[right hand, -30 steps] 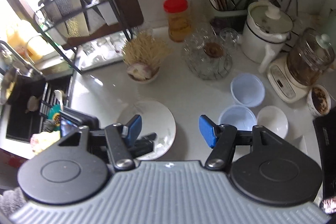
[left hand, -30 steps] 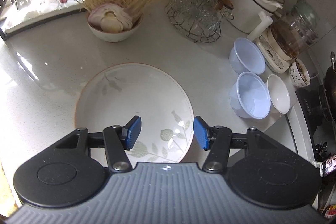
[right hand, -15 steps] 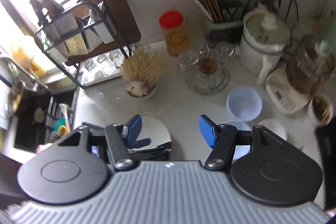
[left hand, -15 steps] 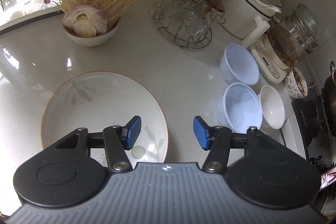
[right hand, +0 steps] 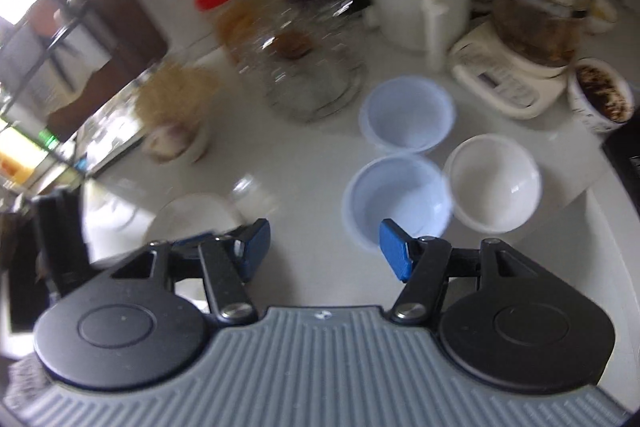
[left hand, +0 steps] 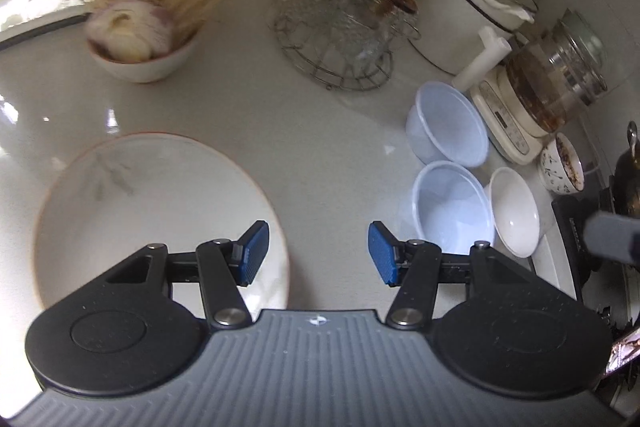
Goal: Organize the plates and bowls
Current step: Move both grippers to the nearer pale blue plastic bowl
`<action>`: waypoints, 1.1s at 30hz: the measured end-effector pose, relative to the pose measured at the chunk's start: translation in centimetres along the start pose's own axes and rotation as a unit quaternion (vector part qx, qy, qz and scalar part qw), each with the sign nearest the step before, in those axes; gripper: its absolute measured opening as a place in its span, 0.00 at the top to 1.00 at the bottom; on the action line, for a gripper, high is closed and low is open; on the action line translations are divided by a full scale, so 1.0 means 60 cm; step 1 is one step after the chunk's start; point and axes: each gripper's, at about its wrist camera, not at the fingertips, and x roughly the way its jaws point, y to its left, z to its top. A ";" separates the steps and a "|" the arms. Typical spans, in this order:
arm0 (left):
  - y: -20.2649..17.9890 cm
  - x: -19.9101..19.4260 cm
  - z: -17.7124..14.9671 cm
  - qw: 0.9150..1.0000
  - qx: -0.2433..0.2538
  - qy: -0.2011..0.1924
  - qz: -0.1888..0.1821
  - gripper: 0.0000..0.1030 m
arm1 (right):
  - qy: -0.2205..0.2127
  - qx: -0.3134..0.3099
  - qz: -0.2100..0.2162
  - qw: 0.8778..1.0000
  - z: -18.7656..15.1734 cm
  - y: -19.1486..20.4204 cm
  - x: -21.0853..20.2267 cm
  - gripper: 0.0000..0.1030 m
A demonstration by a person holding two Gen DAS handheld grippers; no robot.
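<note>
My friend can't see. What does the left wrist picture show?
The open left gripper hangs over a white counter, its left pad above a big leaf-painted plate. To the right sit two pale blue plastic bowls and a white bowl.

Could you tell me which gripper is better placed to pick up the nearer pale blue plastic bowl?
Right: the right gripper stands open just before the nearer pale blue plastic bowl; the left gripper sits beside the large white plate.
</note>
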 end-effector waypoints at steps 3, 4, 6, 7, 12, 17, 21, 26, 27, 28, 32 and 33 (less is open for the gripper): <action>-0.015 0.017 0.001 1.000 0.009 0.011 -0.011 0.41 | -0.028 0.020 -0.011 0.999 -0.011 -0.025 0.011 0.39; -0.019 0.021 0.003 1.000 0.007 0.017 -0.018 0.41 | -0.030 0.036 -0.008 0.999 -0.013 -0.036 0.016 0.39; -0.028 0.028 0.005 0.999 0.006 0.023 -0.035 0.41 | -0.038 0.076 0.000 0.996 -0.014 -0.059 0.021 0.40; -0.033 0.032 0.007 0.999 0.011 0.026 -0.040 0.41 | -0.043 0.093 0.000 0.995 -0.015 -0.068 0.023 0.40; -0.051 0.064 0.024 0.997 0.020 0.042 -0.059 0.41 | -0.072 0.134 -0.025 0.988 -0.027 -0.096 0.041 0.40; -0.068 0.105 0.048 0.995 0.043 0.056 -0.076 0.42 | -0.062 0.164 -0.044 0.983 -0.043 -0.121 0.081 0.40; -0.072 0.142 0.066 0.994 0.053 0.065 -0.077 0.43 | -0.052 0.189 -0.056 0.979 -0.052 -0.139 0.111 0.43; -0.077 0.174 0.081 0.993 0.045 0.079 -0.081 0.50 | -0.035 0.222 -0.058 0.973 -0.062 -0.152 0.140 0.52; -0.079 0.179 0.083 0.992 0.046 0.083 -0.085 0.51 | -0.032 0.228 -0.056 0.971 -0.064 -0.154 0.144 0.53; -0.082 0.185 0.084 0.992 0.050 0.085 -0.084 0.52 | -0.033 0.229 -0.054 0.971 -0.065 -0.154 0.148 0.54; -0.082 0.204 0.083 0.991 0.044 0.096 -0.083 0.63 | -0.026 0.232 -0.049 0.971 -0.071 -0.160 0.164 0.58; -0.083 0.207 0.082 0.991 0.044 0.099 -0.083 0.65 | -0.024 0.233 -0.049 0.971 -0.072 -0.161 0.168 0.60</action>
